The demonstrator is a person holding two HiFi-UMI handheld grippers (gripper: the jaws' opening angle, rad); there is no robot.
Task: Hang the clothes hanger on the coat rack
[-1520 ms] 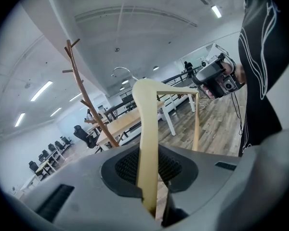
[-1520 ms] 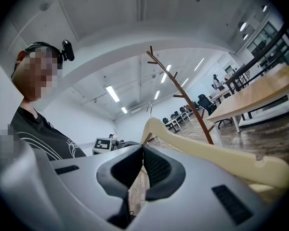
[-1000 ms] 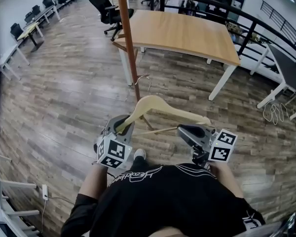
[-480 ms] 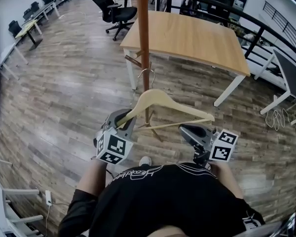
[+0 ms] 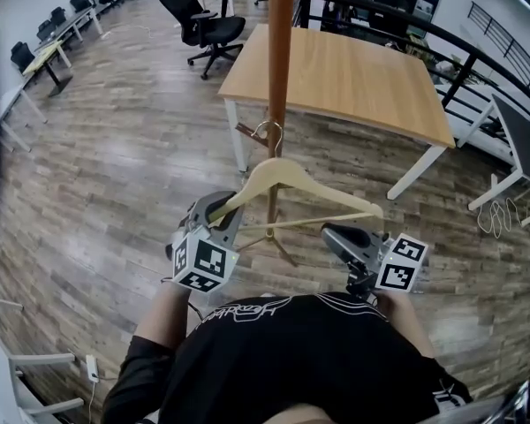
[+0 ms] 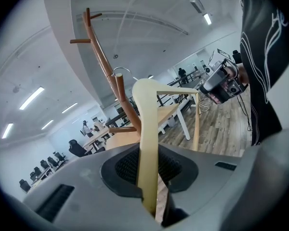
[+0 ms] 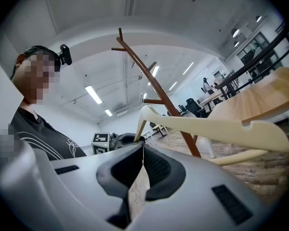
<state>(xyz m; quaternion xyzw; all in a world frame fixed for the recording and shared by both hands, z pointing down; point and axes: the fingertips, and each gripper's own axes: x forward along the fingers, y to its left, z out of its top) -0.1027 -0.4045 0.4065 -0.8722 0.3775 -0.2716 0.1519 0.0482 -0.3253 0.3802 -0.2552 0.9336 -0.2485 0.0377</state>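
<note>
A pale wooden hanger [image 5: 291, 182] with a metal hook [image 5: 267, 132] hangs in the air, tilted down to the left. My left gripper [image 5: 219, 215] is shut on its left arm; in the left gripper view the arm [image 6: 148, 134] runs up between the pads. The hook sits right against the brown coat rack pole [image 5: 278, 69], beside a low peg [image 5: 247, 132]. Higher pegs show in the left gripper view [image 6: 82, 41]. My right gripper [image 5: 343, 235] is shut and empty, just under the hanger's right end [image 7: 216, 128], not touching it.
The rack's legs [image 5: 281, 247] spread on the wood floor between my grippers. A wooden table [image 5: 362, 69] stands just behind the pole, an office chair [image 5: 197, 18] farther back left, a black railing [image 5: 450, 38] at right, and a cable coil [image 5: 495, 203] on the floor.
Both grippers and the hanger have moved toward the coat rack. The pole now stands right at the hook, where before it was farther off and to the left.
</note>
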